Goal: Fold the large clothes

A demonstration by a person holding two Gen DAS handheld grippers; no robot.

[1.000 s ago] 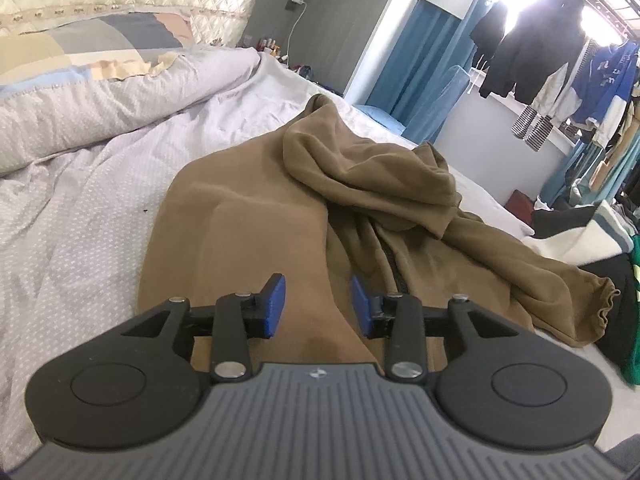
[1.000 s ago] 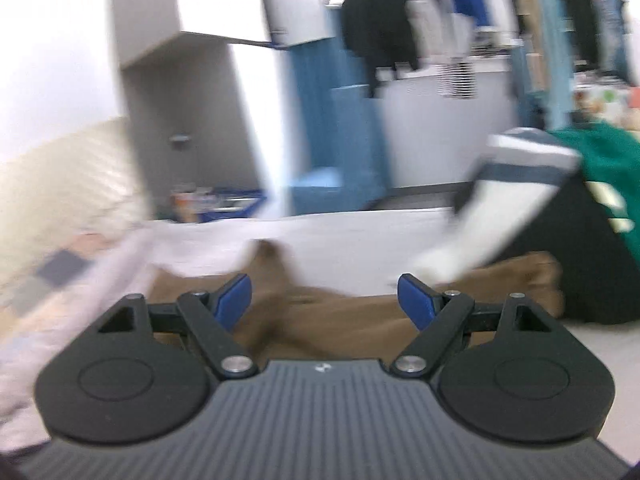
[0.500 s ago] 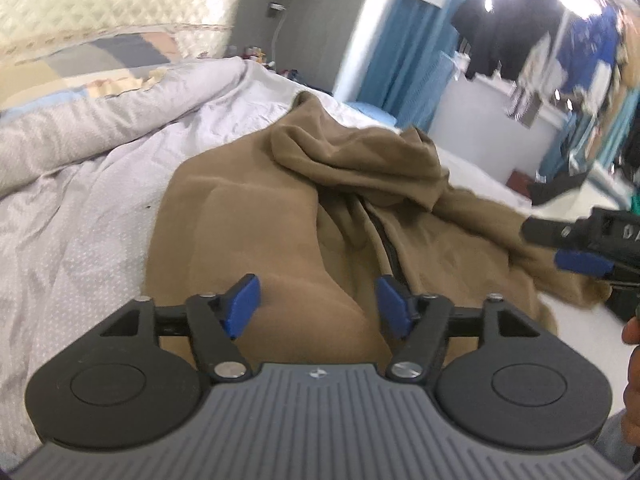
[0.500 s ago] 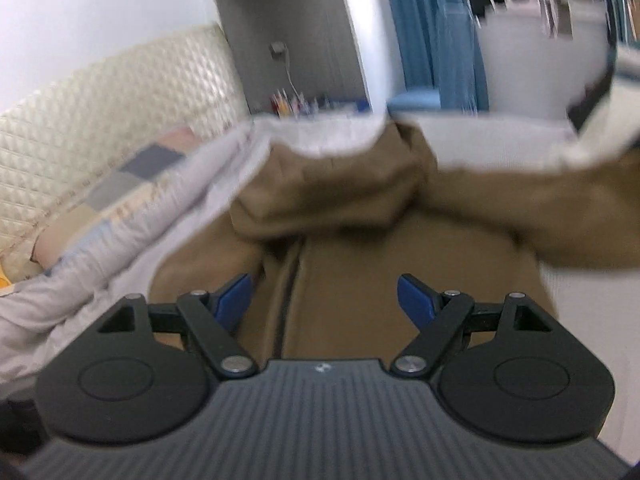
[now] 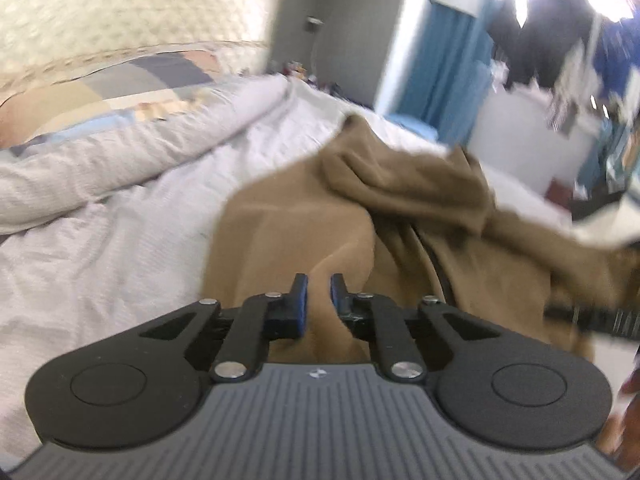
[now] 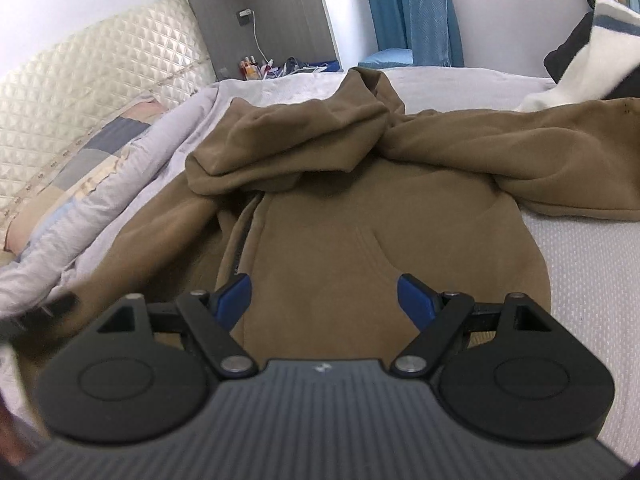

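Observation:
A brown zip hoodie lies front up on the bed, its hood bunched at the far end and one sleeve stretched to the right. My left gripper is at the near hem of the left panel. Its jaws are closing and stand almost together, with a ridge of brown cloth pinched between the pads. My right gripper hovers open, low over the right front panel, just right of the zipper, gripping nothing. In the left wrist view the right gripper is a dark blur at the right edge.
The bed has a pale grey sheet, a rolled quilt with a patchwork pillow on the left and a padded headboard. A pile of black and white clothes sits at the far right. Blue curtains hang behind.
The left jaws spread wider, then closed nearly together on the hoodie's cloth. The right gripper dropped from facing the room to hang low over the hoodie's front.

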